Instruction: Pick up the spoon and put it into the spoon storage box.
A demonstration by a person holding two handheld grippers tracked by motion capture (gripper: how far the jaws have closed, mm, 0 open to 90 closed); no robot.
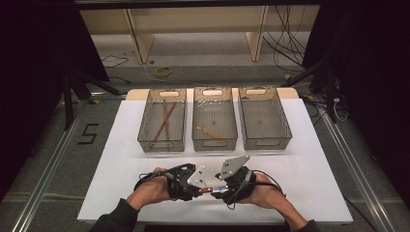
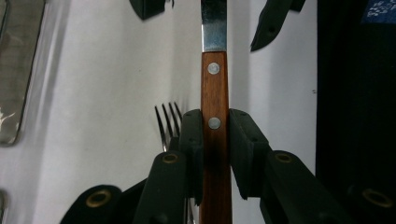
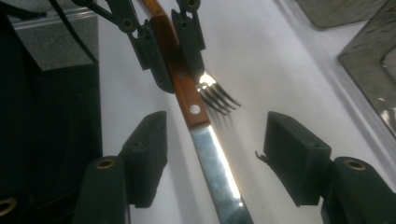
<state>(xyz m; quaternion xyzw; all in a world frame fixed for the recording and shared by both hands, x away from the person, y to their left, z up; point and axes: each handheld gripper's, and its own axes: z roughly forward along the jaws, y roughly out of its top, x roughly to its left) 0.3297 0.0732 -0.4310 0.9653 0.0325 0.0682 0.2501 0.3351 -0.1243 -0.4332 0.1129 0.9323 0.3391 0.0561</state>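
A knife with a brown wooden handle (image 2: 215, 88) and a steel blade (image 3: 215, 170) is held level just above the white table (image 1: 309, 179). My left gripper (image 2: 215, 122) is shut on the handle. It also appears in the high view (image 1: 202, 189) and in the right gripper view (image 3: 170, 44). My right gripper (image 3: 217, 135) faces it, open, one jaw on each side of the blade without touching it. Fork tines (image 3: 217, 96) stick out beside the left gripper's jaw; whether the fork is held or lies on the table I cannot tell.
Three clear bins stand in a row at the back of the table: the left bin (image 1: 162, 144) holds reddish chopsticks (image 1: 167, 116), the middle bin (image 1: 214, 140) a yellowish utensil (image 1: 208, 130), the right bin (image 1: 266, 141) looks bare. Dark floor and cables surround the table.
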